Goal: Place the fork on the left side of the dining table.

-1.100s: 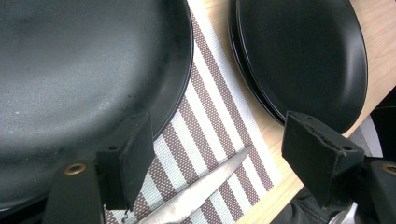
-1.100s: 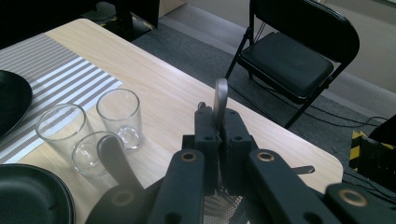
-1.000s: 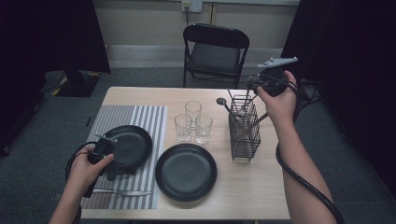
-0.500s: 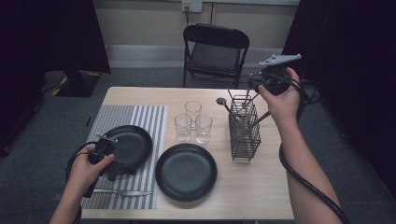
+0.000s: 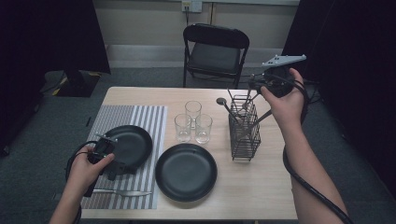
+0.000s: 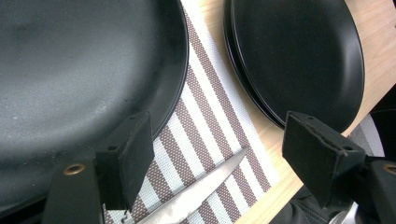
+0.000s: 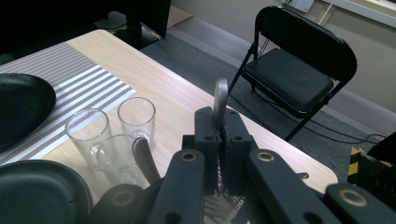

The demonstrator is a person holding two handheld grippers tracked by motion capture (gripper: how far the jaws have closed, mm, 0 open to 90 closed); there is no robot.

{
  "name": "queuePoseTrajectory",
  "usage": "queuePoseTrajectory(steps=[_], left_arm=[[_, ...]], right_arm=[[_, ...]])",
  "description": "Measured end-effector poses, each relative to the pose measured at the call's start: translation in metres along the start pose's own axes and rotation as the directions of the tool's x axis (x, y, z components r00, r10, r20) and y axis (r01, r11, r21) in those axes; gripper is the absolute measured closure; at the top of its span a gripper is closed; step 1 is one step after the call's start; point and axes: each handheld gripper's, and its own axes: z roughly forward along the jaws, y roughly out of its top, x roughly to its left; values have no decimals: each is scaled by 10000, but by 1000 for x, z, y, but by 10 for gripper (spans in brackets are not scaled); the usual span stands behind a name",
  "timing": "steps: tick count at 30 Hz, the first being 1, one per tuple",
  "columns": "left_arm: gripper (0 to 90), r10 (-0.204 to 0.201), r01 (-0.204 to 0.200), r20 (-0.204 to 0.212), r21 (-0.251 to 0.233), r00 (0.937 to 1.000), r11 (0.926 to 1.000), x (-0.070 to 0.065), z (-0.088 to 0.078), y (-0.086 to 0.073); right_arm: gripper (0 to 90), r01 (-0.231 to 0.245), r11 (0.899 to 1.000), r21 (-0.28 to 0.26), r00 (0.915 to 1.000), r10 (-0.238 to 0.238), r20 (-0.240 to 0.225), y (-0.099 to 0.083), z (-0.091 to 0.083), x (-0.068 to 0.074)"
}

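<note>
Right gripper (image 7: 219, 140) has its jaws pressed together on the handle of a piece of cutlery (image 7: 220, 100); the metal end pokes up between the pads in the right gripper view, and which kind of utensil it is can't be told. It hangs above the wire caddy (image 5: 243, 135) at the table's far right, where other utensils (image 5: 223, 103) lean. My read: the step is pulling one piece out of the caddy for the place setting. Next move calls for a straight lift clear of the wire rim without snagging the neighbours, then a carry across the three glasses (image 5: 191, 123) toward the striped mat (image 5: 140, 121). The right forearm reaches up from bottom right, wrist cocked, gripper pointing down and inward. Left gripper (image 6: 219, 163) is spread and empty, hovering low over the mat between the left black plate (image 6: 74, 70) and the knife (image 6: 196, 191), with the second plate (image 6: 299, 56) just beside; that hand sits near the front left corner.
</note>
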Motion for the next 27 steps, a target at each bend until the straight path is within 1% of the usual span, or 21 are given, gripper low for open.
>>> queuePoseTrajectory(steps=[7,10,13,17,21,27], left_arm=[[249,26,-26,25,-33,10000,10000,-2,0,1],[249,121,-121,-8,37,9999,9999,-2,-1,1],[249,125,-125,-12,42,9999,9999,-2,-1,1],[249,99,-99,-21,46,9999,9999,-2,-1,1],[249,178,-178,-36,14,9998,9998,-2,-1,1],[249,106,-107,-37,-32,9999,9999,-4,-1,2]], right_arm=[[876,15,10000,-93,10000,-16,-66,-2,-6,3],[876,56,9999,-139,9998,-59,-176,-2,-9,5],[875,149,9997,-200,9996,-153,-247,-1,-12,8],[876,118,9997,-230,9995,-125,-303,-1,-16,11],[876,143,9996,-260,9990,-154,-428,-2,-19,14],[876,214,9990,-387,9977,-238,-630,-4,-26,20]])
